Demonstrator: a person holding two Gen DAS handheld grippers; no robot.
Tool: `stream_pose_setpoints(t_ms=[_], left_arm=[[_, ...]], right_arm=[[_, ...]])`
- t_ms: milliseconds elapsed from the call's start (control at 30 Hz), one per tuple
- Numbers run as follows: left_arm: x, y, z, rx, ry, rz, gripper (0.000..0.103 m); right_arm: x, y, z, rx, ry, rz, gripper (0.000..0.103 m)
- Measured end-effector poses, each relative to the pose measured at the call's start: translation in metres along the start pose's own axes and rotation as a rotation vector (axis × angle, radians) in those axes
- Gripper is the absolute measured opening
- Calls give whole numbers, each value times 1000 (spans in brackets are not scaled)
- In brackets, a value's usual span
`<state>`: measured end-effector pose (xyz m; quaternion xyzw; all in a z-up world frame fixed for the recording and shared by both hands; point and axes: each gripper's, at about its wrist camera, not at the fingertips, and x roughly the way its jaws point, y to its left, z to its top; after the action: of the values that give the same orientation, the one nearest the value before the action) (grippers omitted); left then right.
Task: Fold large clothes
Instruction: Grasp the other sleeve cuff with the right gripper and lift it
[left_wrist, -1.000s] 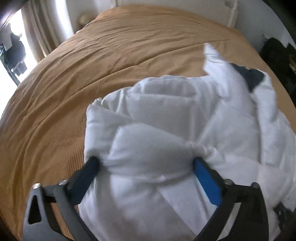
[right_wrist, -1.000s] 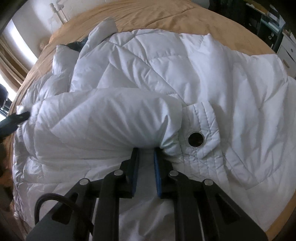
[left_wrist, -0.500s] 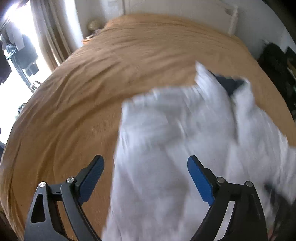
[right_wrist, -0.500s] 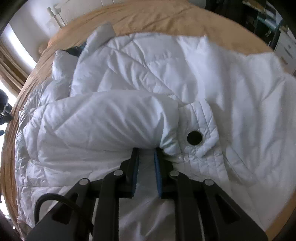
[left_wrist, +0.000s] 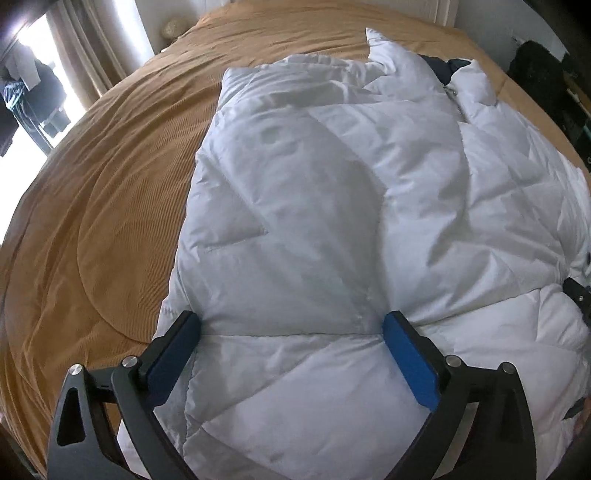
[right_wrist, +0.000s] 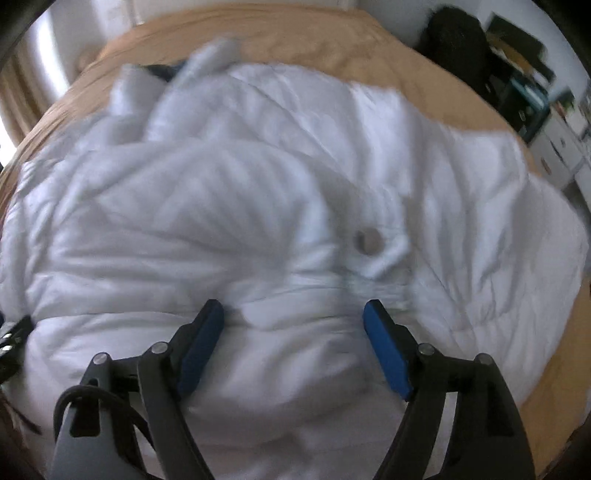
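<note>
- Garment position: white puffer jacket (left_wrist: 332, 221) lies spread on the tan bedspread (left_wrist: 110, 184), collar end toward the headboard, one sleeve (right_wrist: 177, 206) folded across the front near the snap button (right_wrist: 369, 240)
- Left gripper (left_wrist: 291, 332): jaws stand wide over the left edge of the jacket; padding bulges between the fingers, yet the pads do not visibly pinch it; treat it as open
- Right gripper (right_wrist: 293, 321): jaws have just been opening; fabric at the sleeve cuff lies between them, no longer clamped; treat it as released
- Step in hand, as judged: sleeve placement finished, next fold of the body pending
- Before regripping, check that the sleeve lies flat and inside the outline of the body; puffy fill tends to spring back
- Take a deep bite at the hem or side seam, both layers together; a shallow pinch on slick shell fabric may slip
- Move both hands evenly so the fold line stays straight; press trapped air out afterwards
</note>
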<state>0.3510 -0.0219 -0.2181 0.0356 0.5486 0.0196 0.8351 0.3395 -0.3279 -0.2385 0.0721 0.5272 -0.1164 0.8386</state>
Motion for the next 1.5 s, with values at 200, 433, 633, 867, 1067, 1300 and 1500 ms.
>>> stream_pose_setpoints(t_ms=[200, 433, 633, 867, 1067, 1300, 1500], left_arm=[[-17, 4, 5, -44, 4, -53, 98], [-18, -14, 21, 13, -48, -61, 99], [13, -23, 20, 34, -34, -6, 103], [15, -23, 17, 41, -42, 5, 103], [13, -26, 14, 37, -44, 13, 103], [17, -27, 16, 33, -36, 18, 103], [21, -24, 18, 23, -34, 3, 103]], right_arm=[[-30, -59, 14, 97, -65, 119, 75], [-78, -221, 21, 397, -137, 70, 77], [-77, -367, 20, 649, -108, -21, 83], [-36, -475, -5, 906, -123, 44, 83], [-7, -500, 11, 953, -148, 158, 76], [10, -486, 26, 890, -112, 154, 19], [-43, -490, 23, 857, -191, 114, 15]])
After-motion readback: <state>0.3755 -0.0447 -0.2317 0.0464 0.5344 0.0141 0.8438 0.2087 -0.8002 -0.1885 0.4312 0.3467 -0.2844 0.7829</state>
